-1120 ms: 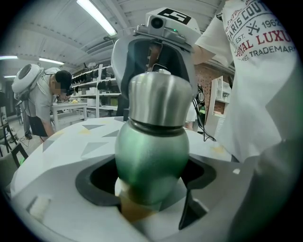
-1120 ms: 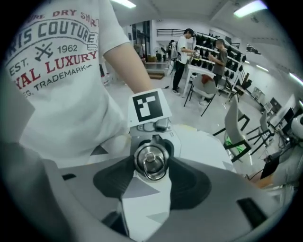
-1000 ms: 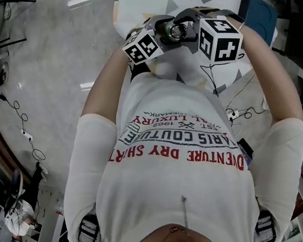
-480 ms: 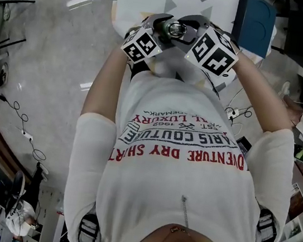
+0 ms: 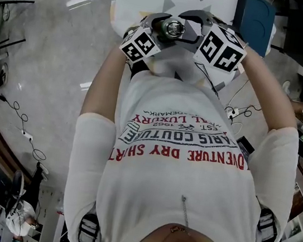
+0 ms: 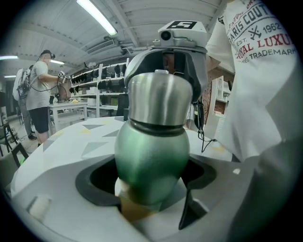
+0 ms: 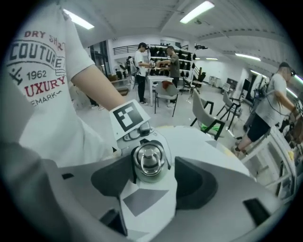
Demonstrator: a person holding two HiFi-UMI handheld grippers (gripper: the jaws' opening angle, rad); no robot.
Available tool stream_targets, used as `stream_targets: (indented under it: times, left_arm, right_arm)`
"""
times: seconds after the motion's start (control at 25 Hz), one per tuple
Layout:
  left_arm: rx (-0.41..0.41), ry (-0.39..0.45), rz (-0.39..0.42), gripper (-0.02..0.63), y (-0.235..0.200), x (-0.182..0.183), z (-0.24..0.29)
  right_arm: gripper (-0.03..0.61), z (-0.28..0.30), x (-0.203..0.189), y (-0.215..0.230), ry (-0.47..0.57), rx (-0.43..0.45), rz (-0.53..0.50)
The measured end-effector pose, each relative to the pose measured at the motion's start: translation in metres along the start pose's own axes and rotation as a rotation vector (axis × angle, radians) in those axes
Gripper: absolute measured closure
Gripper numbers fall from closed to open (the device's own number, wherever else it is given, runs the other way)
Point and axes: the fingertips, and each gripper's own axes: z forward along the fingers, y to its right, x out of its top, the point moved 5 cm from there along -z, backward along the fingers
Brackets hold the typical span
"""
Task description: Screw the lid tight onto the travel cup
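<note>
Left gripper view: the left gripper (image 6: 152,189) is clenched on the green body of the travel cup (image 6: 151,156), which stands upright between its jaws. The steel lid (image 6: 158,97) sits on top of the cup, and a white table (image 6: 71,142) lies behind the cup. Right gripper view: the right gripper (image 7: 154,182) points down at the cup's top. Its jaws have just been opening and are released, with the lid between them, close to one jaw and clear of the other.

Overhead head camera; opposed close cameras, shared cup (image 6: 151,156)
</note>
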Motion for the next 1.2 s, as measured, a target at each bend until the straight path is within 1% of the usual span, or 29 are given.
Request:
stream_targets:
  times: [0.2, 0.28, 0.4, 0.52, 0.6, 0.72, 0.84, 0.92, 1.08, 1.2]
  left_arm:
    - [-0.001, -0.005, -0.003, 0.225, -0.001, 0.0, -0.001]
    - [0.0, -0.009, -0.004, 0.225, -0.002, 0.0, -0.001]
    - [0.002, -0.017, -0.01, 0.225, -0.002, -0.001, -0.001]
    - [0.0, -0.015, -0.01, 0.225, -0.001, -0.002, 0.001]
    - [0.001, -0.016, -0.008, 0.225, -0.001, -0.003, 0.001]
    - [0.0, -0.015, -0.005, 0.225, -0.002, -0.002, 0.001]
    - [-0.002, -0.018, -0.006, 0.224, -0.002, -0.003, 0.0]
    - [-0.005, -0.019, -0.008, 0.224, -0.002, -0.004, 0.001]
    - [-0.005, -0.021, -0.007, 0.224, -0.002, -0.004, 0.001]
    - [-0.005, -0.022, -0.007, 0.224, -0.002, -0.002, 0.001]
  right_arm:
    - [0.316, -0.004, 0.005, 0.003, -0.079, 0.101, -0.257]
    - [0.316, -0.001, 0.008, 0.004, -0.095, 0.128, -0.333]
    - [0.316, 0.004, 0.011, 0.004, -0.109, 0.168, -0.4]
    - [0.318, 0.01, 0.008, 0.004, -0.131, 0.209, -0.43]
    - [0.341, 0.013, 0.005, 0.004, -0.139, 0.218, -0.439]
    - [0.342, 0.012, 0.004, 0.004, -0.121, 0.208, -0.412]
    - [0.342, 0.012, 0.004, 0.003, -0.093, 0.177, -0.356]
    - [0.342, 0.012, 0.002, 0.004, -0.071, 0.142, -0.297]
    - [0.342, 0.012, 0.0, 0.002, -0.008, 0.048, -0.146]
    - [0.342, 0.01, -0.003, 0.0, 0.034, -0.016, -0.059]
